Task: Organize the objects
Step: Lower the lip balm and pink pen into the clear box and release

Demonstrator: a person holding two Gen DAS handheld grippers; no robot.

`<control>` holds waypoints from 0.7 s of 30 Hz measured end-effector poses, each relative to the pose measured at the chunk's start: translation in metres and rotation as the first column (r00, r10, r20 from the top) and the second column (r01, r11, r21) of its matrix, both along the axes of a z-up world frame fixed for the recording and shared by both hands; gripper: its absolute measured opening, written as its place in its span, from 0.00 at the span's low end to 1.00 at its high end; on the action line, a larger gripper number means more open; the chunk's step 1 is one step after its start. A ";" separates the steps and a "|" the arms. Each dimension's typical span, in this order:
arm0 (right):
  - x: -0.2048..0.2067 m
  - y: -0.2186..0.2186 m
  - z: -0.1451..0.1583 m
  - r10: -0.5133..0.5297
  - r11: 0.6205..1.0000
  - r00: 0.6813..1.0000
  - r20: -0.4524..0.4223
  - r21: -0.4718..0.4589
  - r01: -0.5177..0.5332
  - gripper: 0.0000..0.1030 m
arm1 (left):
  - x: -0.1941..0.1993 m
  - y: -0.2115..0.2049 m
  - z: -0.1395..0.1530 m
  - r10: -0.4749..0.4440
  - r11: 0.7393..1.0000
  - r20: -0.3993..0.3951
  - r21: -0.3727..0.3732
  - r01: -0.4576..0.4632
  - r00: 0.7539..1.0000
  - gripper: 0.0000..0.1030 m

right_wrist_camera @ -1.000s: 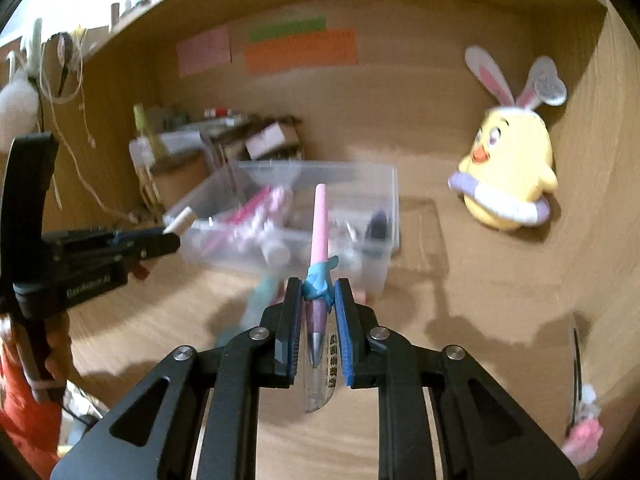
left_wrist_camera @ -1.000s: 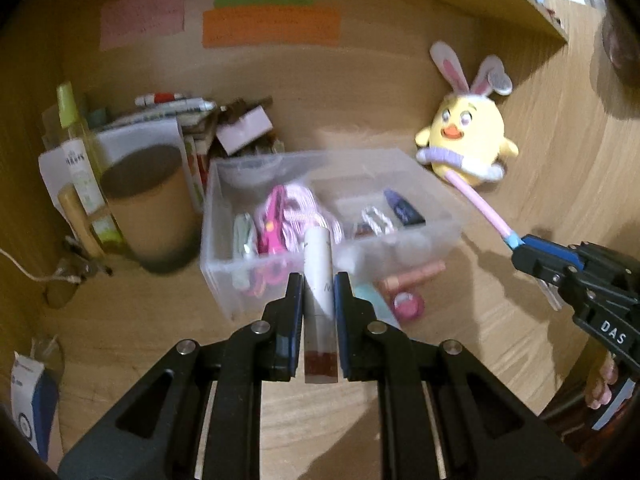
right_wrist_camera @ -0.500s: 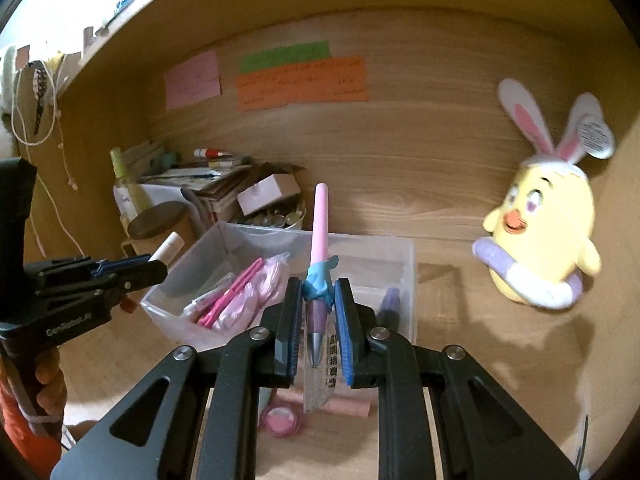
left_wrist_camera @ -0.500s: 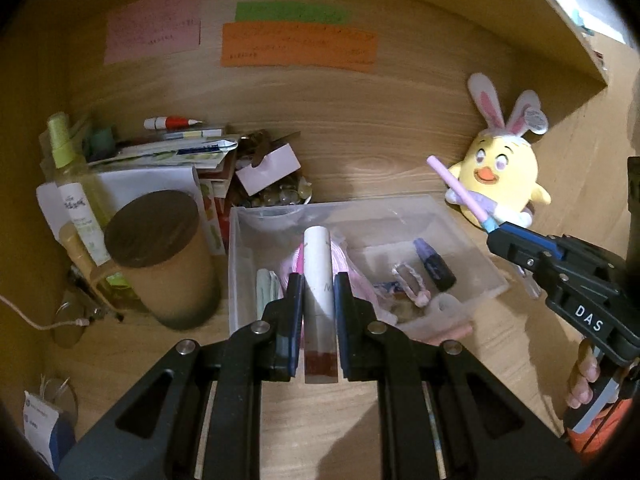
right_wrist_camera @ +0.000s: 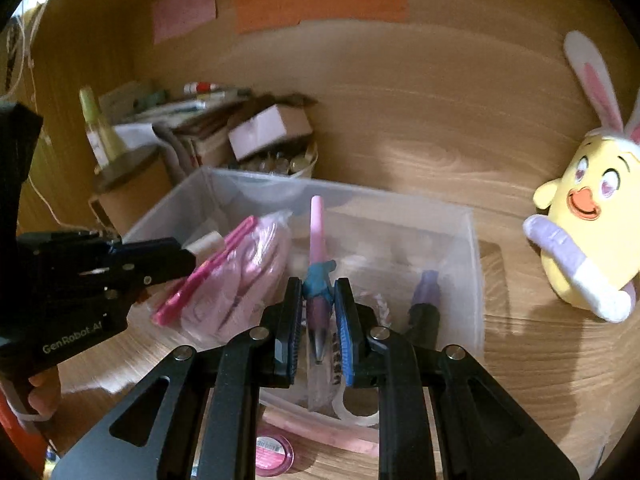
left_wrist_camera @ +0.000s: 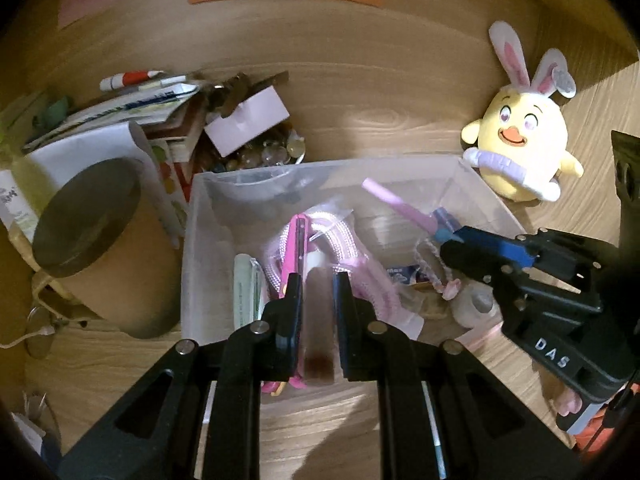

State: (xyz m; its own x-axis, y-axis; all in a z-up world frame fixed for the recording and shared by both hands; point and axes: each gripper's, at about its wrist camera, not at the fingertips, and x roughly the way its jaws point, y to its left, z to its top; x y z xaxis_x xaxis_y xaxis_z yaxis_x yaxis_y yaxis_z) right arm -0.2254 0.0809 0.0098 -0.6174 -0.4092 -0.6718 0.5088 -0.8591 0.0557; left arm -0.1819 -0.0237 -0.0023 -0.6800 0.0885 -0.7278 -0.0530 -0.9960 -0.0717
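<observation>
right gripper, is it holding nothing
No, the right gripper is shut on a pink pen with a teal clip, held over the clear bin.

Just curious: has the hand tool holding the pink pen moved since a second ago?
Yes. The right gripper with the pink pen has moved forward, over the clear plastic bin, which now looks nearer.
</observation>
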 end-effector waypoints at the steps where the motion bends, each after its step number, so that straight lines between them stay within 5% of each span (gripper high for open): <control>1: 0.000 -0.001 -0.002 0.003 1.000 1.000 0.002 0.006 -0.003 0.14 | 0.000 0.000 -0.001 -0.001 1.000 0.000 0.000 0.001 1.000 0.14; 4: 0.001 -0.004 -0.005 0.020 0.999 1.000 0.009 0.034 -0.020 0.14 | 0.001 0.001 -0.001 -0.012 1.000 0.008 0.005 0.012 1.000 0.17; 9: 0.005 -0.004 -0.005 0.023 0.998 1.000 0.014 0.065 -0.023 0.23 | 0.012 0.002 0.007 -0.019 1.000 -0.020 -0.006 0.019 1.000 0.38; 17: 0.031 0.010 0.012 0.021 0.998 0.999 -0.036 0.060 -0.019 0.43 | 0.044 0.008 0.021 -0.030 0.999 -0.080 -0.031 0.027 0.996 0.87; 21: 0.050 0.026 0.019 0.010 0.998 0.998 -0.067 0.055 -0.006 0.54 | 0.060 0.015 0.014 -0.040 0.998 -0.067 -0.056 0.036 0.997 0.91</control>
State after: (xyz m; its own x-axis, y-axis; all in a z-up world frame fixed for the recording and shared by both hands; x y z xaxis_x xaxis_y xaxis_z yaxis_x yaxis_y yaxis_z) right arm -0.1759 0.1068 0.0291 -0.6585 -0.3780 -0.6508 0.5169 -0.8557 -0.0260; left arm -0.1220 -0.0085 0.0119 -0.7249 0.0762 -0.6846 -0.0936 -0.9955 -0.0118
